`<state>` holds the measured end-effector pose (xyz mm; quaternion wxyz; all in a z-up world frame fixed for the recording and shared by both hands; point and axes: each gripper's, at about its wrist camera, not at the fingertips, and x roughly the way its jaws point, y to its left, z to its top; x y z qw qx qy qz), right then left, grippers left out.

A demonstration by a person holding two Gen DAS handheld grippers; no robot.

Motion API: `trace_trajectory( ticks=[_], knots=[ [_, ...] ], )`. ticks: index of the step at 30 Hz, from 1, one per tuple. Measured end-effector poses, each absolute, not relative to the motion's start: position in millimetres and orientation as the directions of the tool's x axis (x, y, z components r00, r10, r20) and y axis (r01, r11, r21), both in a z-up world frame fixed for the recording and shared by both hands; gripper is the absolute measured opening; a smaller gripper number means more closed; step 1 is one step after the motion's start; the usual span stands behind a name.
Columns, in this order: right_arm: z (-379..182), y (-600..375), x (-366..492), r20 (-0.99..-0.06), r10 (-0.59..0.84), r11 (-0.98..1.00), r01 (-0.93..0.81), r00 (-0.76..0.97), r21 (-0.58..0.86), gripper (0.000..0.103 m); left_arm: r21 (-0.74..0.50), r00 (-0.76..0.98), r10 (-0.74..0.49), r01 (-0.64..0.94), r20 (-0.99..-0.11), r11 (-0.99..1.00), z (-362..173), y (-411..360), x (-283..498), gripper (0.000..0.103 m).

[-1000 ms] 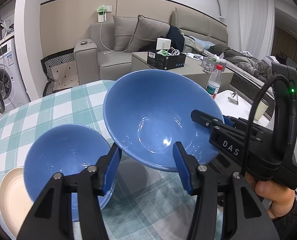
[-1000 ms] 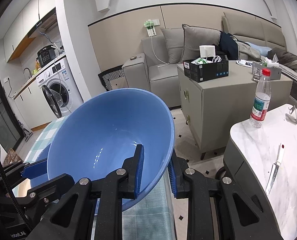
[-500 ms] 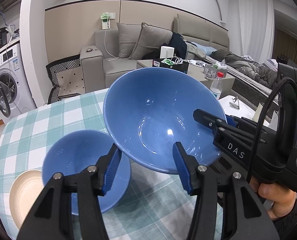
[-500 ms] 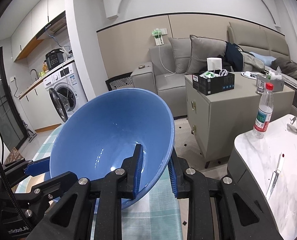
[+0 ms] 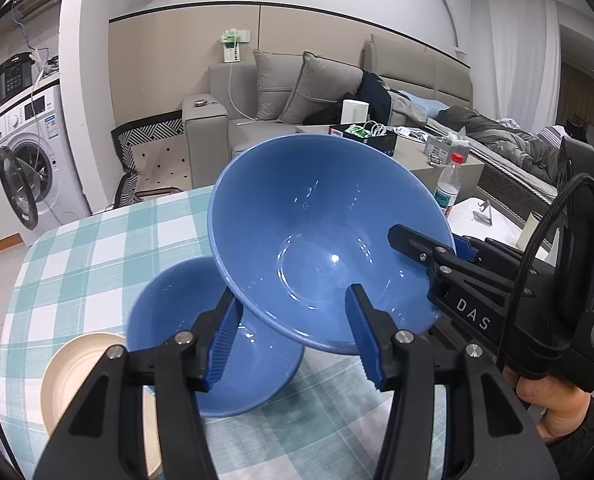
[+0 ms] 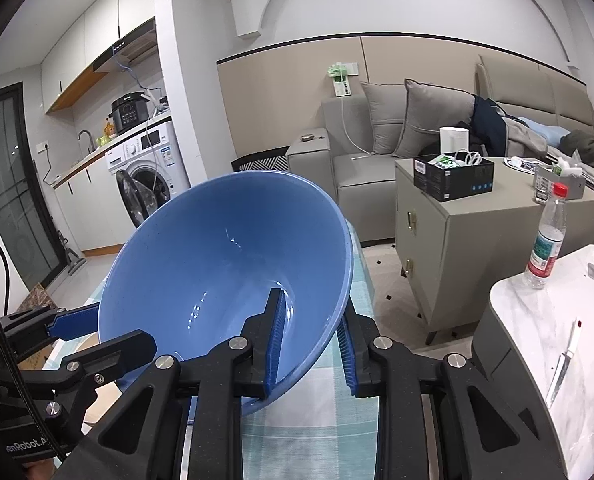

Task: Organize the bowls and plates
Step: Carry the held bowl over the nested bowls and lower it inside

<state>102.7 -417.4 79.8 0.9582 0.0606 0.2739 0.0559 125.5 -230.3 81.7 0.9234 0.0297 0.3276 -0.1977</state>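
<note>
Bowls in blue dominate the scene: a large blue bowl (image 5: 329, 240) hangs tilted in the air above a checked worktop (image 5: 97, 248), its rim pinched by the right claw (image 6: 309, 344), one blue pad inside the wall and the other pressed against the outside. The large bowl is empty, its glazed inside catching spots of light. Below and beside it, a smaller blue bowl (image 5: 201, 360) sits on the cloth, also empty. Just to that bowl's left lies a cream plate (image 5: 73, 372), bare, at the worktop's near edge.

The left claw (image 5: 293, 336) hovers with its pads apart, gripping nothing; seen from its own camera, the large bowl's lower rim shows between its fingers, though whether they touch it cannot be told. A person's hand (image 5: 549, 408) wraps the handle of the right tool at the lower right of the left view.

Beyond the worktop, a black box (image 6: 453, 180) holding small packets and white cables rests on a grey cabinet (image 6: 477, 248). A water bottle (image 6: 547, 236) with a red cap stands on a white marble table (image 6: 537, 320), well apart from the bowls.
</note>
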Motion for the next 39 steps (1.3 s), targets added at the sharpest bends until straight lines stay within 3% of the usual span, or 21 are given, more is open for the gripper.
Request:
trace_trajectory(
  ticks=[28,39],
  knots=[
    [55,-356,117,-0.542,0.210,0.978,-0.179,0.814,0.110,0.025,-0.141,0.724,-0.300,0.273,-0.622,0.952,65,-167,122,0.052],
    [46,-347,125,-0.556,0.218,0.975,-0.198,0.802,0.098,0.025,-0.163,0.738,-0.281,0.230,-0.613,0.959,58,-147,128,0.039]
  ],
)
